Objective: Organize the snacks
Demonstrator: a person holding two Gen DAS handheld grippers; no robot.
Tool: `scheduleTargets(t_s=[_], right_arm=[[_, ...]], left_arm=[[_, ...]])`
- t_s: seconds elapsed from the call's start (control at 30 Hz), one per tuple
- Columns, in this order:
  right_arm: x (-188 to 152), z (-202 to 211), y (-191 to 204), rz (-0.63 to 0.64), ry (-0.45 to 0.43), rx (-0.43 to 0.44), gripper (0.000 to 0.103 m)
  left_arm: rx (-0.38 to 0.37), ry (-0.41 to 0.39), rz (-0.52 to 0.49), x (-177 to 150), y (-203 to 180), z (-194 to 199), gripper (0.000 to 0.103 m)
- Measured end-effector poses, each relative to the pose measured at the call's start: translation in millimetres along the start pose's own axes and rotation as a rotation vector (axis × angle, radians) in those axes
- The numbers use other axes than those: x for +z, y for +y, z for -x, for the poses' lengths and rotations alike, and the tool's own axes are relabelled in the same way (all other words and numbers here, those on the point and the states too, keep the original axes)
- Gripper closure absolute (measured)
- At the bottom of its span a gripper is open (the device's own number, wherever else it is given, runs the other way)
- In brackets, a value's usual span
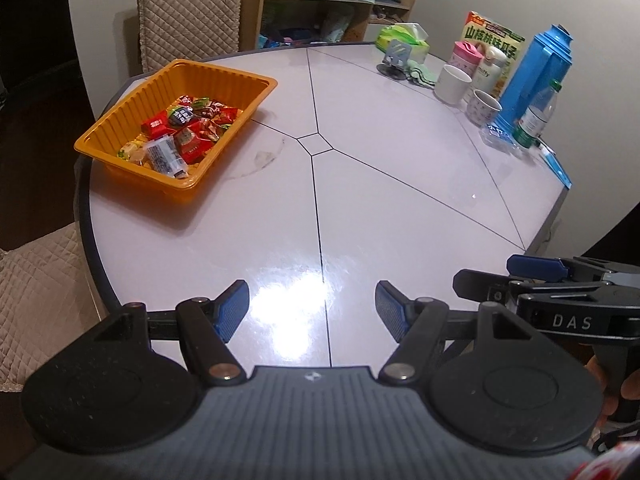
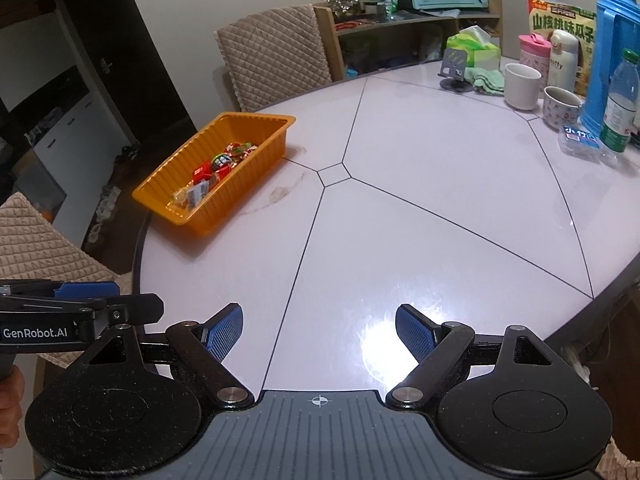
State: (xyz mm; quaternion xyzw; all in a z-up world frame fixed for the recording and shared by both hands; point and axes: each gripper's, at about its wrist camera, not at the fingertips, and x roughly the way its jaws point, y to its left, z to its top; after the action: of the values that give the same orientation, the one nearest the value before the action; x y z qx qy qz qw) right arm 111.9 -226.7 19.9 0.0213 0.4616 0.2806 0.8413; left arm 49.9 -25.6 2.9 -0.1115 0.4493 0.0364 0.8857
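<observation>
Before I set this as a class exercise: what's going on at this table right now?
A person holds two tools over a round table. The left tool and right tool are both open and empty. The wrapped snacks already lie in the orange tray at the table's far left; no loose snacks show on the tabletop.

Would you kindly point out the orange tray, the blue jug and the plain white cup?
orange tray (image 1: pixel 120 120), left wrist view, on its ribbed left wall.
blue jug (image 1: pixel 536 68), left wrist view, mid body.
plain white cup (image 2: pixel 520 88), right wrist view, outer wall.
</observation>
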Motion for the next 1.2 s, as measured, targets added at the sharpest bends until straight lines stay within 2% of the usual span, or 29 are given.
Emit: scheduleTargets(t_s=[1.2], right_arm=[[-0.6, 0.2, 4.1, 0.002, -0.008, -0.005, 0.02]], left_arm=[[-0.004, -0.01, -0.001, -2.1, 3.3, 3.6, 0.036]])
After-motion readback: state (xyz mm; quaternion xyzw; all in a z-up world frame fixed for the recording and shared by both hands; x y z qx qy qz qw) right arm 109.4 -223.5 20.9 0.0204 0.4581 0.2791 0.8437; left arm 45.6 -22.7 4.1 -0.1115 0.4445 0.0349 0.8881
